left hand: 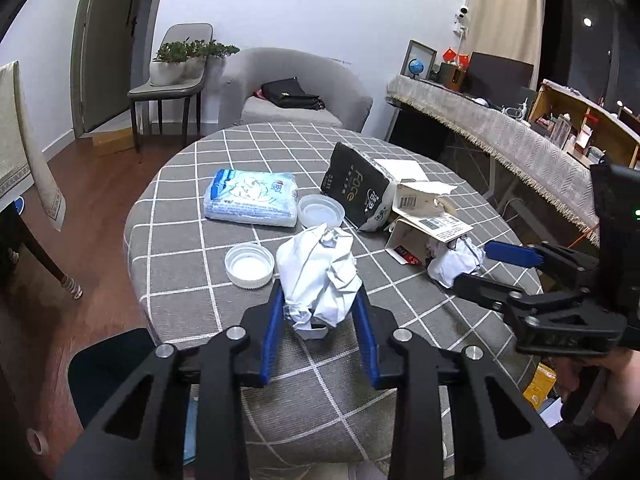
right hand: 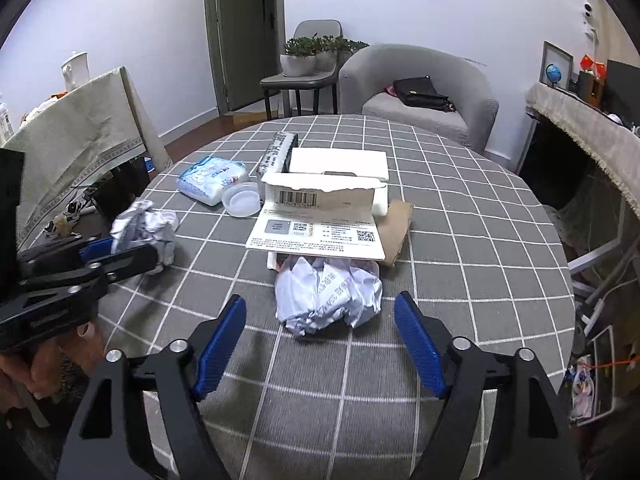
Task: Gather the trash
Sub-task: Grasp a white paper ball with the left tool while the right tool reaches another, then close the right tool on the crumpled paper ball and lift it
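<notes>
1. Two crumpled paper wads are being gathered at once from the round table (right hand: pixel 480 216) under its grey checked cloth; judging by the layout, this is the grasping step, with nothing carried off yet.
2. Left of centre, the larger paper wad (left hand: pixel 320 276) sits near the table's front edge, just beside a white lid (left hand: pixel 250 265). The left gripper (left hand: pixel 320 320) has clenched its blue pads against the wad's lower sides, so I judge it grasped.
3. The smaller paper wad (right hand: pixel 328 296) lies right in front of the torn white carton (right hand: pixel 320 216), partly under its flap. The right gripper (right hand: pixel 320 344) stands released, its pads flanking the wad but clear of it.
4. Next, I judge, the right gripper must advance slightly and squeeze without snagging the flap; then both lift.
5. No bin shows in either view, so the destination is unknown. The carton's inside is hidden, and the wet-wipe pack (left hand: pixel 252 198) and black tissue pack (left hand: pixel 354 188) may not be trash at all.
</notes>
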A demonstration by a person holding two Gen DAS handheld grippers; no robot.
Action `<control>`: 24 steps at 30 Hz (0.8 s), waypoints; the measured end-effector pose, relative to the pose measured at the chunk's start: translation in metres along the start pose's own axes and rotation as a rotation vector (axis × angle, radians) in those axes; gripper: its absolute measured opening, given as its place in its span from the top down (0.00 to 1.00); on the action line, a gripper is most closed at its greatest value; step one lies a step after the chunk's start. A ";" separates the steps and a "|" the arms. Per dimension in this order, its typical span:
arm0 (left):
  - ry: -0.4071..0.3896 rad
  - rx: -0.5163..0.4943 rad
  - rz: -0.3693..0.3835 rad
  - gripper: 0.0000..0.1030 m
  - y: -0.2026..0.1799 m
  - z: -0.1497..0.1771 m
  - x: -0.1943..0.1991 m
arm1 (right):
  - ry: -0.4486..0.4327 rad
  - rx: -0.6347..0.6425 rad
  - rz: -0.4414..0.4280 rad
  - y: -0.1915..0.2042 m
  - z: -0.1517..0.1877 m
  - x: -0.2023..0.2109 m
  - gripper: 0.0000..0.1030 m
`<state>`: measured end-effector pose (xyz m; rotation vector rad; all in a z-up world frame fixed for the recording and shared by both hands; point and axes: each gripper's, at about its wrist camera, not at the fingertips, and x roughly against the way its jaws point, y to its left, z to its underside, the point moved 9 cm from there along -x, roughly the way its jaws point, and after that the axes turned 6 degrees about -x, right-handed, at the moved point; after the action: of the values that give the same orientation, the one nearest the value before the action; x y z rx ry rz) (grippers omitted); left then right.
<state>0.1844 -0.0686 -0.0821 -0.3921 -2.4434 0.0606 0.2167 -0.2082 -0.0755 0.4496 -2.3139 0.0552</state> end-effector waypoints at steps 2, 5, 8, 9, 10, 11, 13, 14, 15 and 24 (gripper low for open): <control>-0.007 0.003 0.007 0.65 0.000 -0.001 0.003 | 0.011 -0.006 0.006 -0.001 0.000 -0.004 0.29; -0.016 -0.003 0.011 0.65 0.001 0.000 0.007 | 0.016 -0.005 0.019 -0.003 -0.001 -0.008 0.33; -0.021 -0.008 0.003 0.65 0.005 0.000 0.011 | 0.024 -0.005 0.010 -0.001 -0.002 -0.013 0.39; -0.021 -0.006 0.002 0.65 0.007 0.001 0.012 | 0.027 -0.009 0.009 -0.001 -0.002 -0.014 0.40; -0.023 -0.003 0.000 0.65 0.009 0.000 0.013 | 0.034 -0.012 0.013 -0.001 -0.002 -0.016 0.44; -0.025 -0.003 -0.003 0.65 0.011 0.000 0.014 | 0.044 -0.016 0.021 -0.002 -0.001 -0.017 0.46; -0.029 -0.005 -0.015 0.65 0.015 0.000 0.017 | 0.045 -0.024 0.019 -0.001 -0.002 -0.016 0.48; -0.030 -0.004 -0.018 0.65 0.017 0.000 0.019 | 0.045 -0.026 0.019 0.000 -0.003 -0.015 0.49; -0.032 -0.003 -0.021 0.65 0.020 0.000 0.021 | 0.043 -0.026 0.018 0.001 -0.004 -0.014 0.49; -0.051 0.026 -0.059 0.65 0.048 -0.003 0.039 | 0.065 -0.120 -0.156 0.031 -0.009 -0.004 0.49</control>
<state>0.1693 -0.0117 -0.0630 -0.3099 -2.4999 0.0776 0.2152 -0.1766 -0.0685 0.5572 -2.1971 -0.1419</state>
